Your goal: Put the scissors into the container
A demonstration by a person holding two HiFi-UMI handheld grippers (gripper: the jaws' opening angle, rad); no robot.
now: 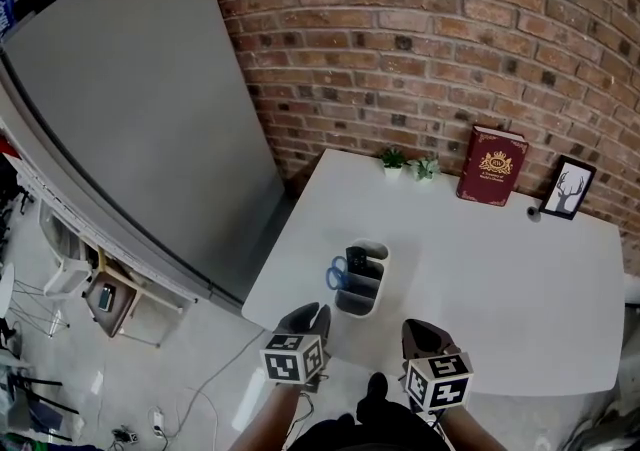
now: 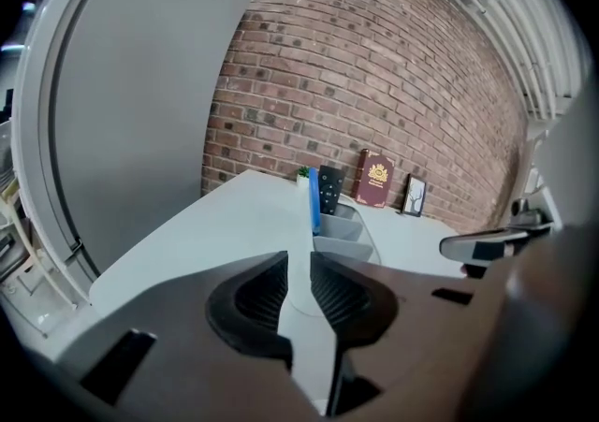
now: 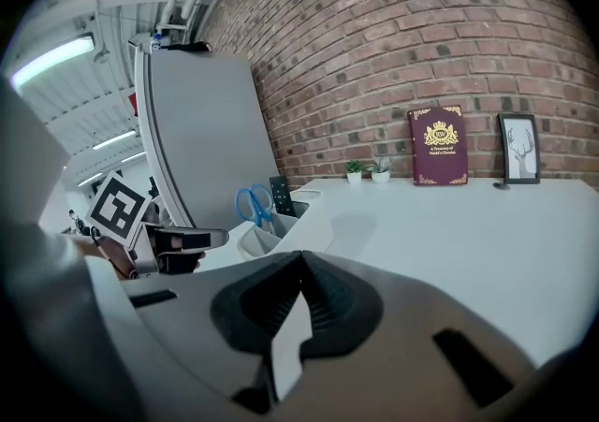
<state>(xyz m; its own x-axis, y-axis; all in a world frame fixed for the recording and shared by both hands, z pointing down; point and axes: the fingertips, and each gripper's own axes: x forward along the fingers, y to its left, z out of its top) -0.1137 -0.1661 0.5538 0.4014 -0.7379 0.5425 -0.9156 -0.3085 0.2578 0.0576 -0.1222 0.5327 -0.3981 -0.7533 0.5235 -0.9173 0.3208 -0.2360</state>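
The scissors (image 1: 337,272) with blue handles stand handles-up in the left side of a white compartmented container (image 1: 368,291) near the table's front edge. A black remote (image 1: 357,261) stands in the same container. The left gripper view shows the scissors (image 2: 314,200) edge-on at the container (image 2: 344,228). The right gripper view shows both blue loops of the scissors (image 3: 253,203). My left gripper (image 1: 316,314) hovers just in front of the container, its jaws a narrow gap apart and empty (image 2: 299,256). My right gripper (image 1: 415,327) is to the container's right, shut on nothing (image 3: 301,256).
A dark red book (image 1: 492,165), a framed deer picture (image 1: 568,187) and two small potted plants (image 1: 392,158) stand along the brick wall at the back of the white table (image 1: 500,279). A tall grey panel (image 1: 130,109) stands at the left.
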